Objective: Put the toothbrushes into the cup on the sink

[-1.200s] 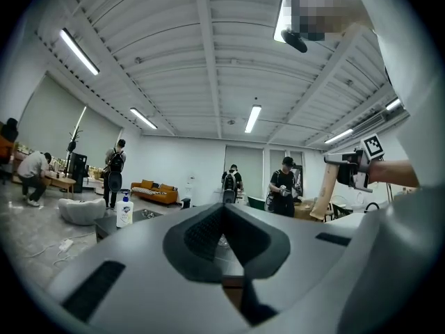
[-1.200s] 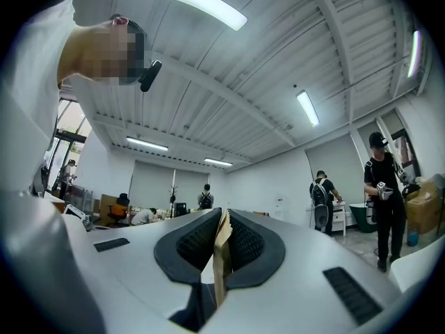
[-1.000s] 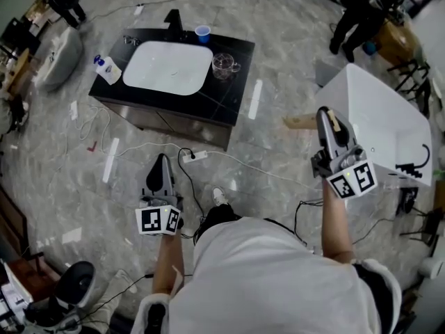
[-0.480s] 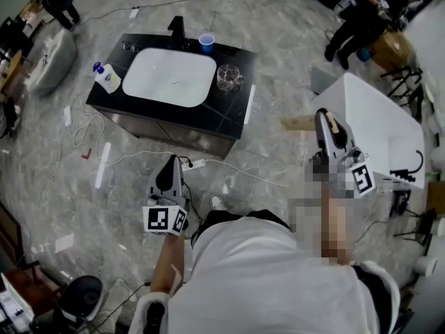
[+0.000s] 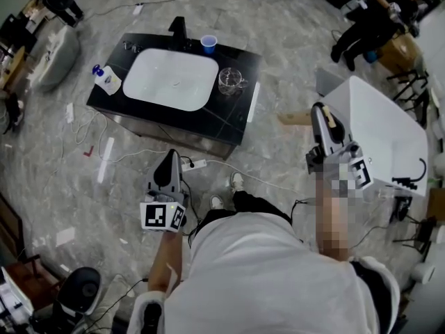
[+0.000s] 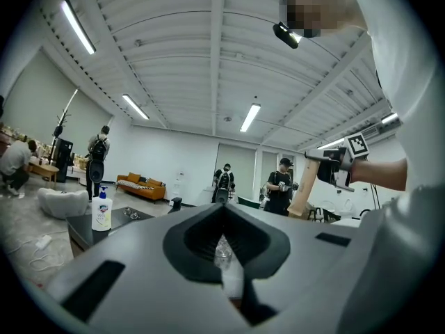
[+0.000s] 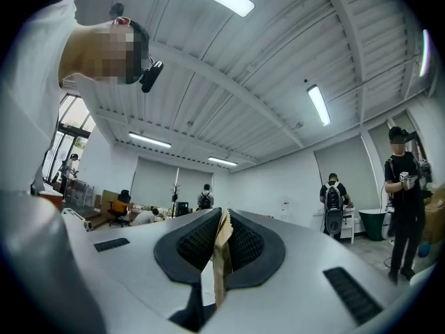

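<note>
The person is walking up to the sink. In the head view a shoe (image 5: 237, 181) has stepped forward onto the floor between the two grippers, and the black desk (image 5: 229, 113) sits a little lower in the picture than a second ago, so it is nearer. Both grippers have travelled forward with the body, but neither has changed its grip.

The right gripper (image 5: 321, 117) is clamped tight on a flat tan toothbrush (image 7: 221, 249), which shows as a thin edge between its pads. The left gripper (image 5: 169, 160) is pressed together on a pale toothbrush (image 6: 229, 273). It is thin and partly clear, and calling it a toothbrush is my judgement from the task.

On the desk, a blue cup (image 5: 208, 44) stands at the far edge beside the tap (image 5: 177, 26), and a glass mug (image 5: 231, 81) stands near the right edge next to the white basin (image 5: 172, 80). A soap bottle (image 5: 108, 77) is at the left corner.

Both grippers are well apart from the desk, so no toothbrush is in a cup yet. This looks like the carry, with the placing to come.
</note>
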